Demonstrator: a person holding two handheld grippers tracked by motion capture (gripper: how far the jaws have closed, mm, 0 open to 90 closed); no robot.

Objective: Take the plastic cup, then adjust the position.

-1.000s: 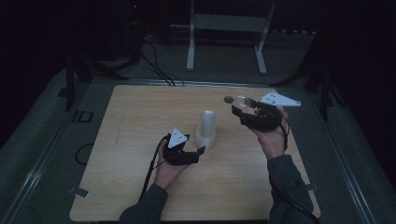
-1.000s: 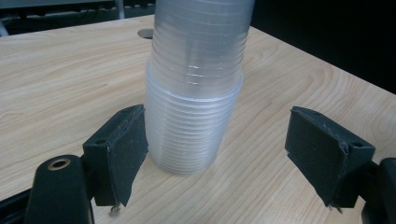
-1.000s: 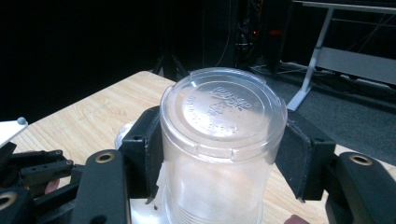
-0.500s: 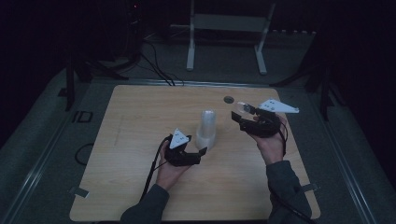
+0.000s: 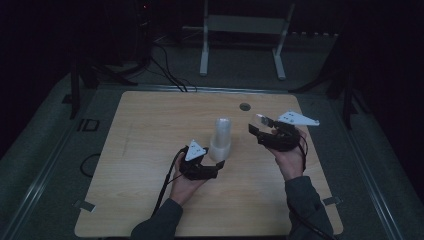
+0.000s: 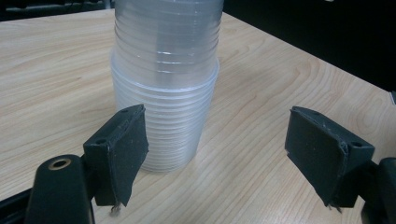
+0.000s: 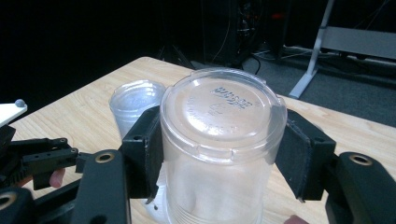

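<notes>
Standing upright near the middle of the wooden table (image 5: 150, 150), the stack of clear cups (image 5: 220, 140) is the reference point for everything here; its long axis runs vertical, mouths down, bases up. In the high view the left gripper (image 5: 216, 167) sits at about 7 o'clock from the stack, just beside its foot. The right gripper (image 5: 256, 124) sits at about 2 o'clock from the stack, apart from it and raised off the table.

Left gripper view: stack of clear cups (image 6: 166, 88) lies ahead at 11 o'clock, closer to the left-hand pad than the other. Jaws stand wide, nothing between them, neither pad touching plastic. The left-hand pad overlaps the stack's lower edge in the picture; contact cannot be told.

Right gripper view: jaws clamp a single clear cup (image 7: 219, 144) by its sides, one pad on each flank, base facing the camera with embossed lettering on it. The stack (image 7: 133, 109) shows behind it at 10 o'clock, the left gripper (image 7: 44, 156) lower at 9 o'clock.

Judgement: the left gripper is nearer the stack and placed to steady it. The held cup lies at the stack's 2 o'clock, so that offset decides the coming move.
</notes>
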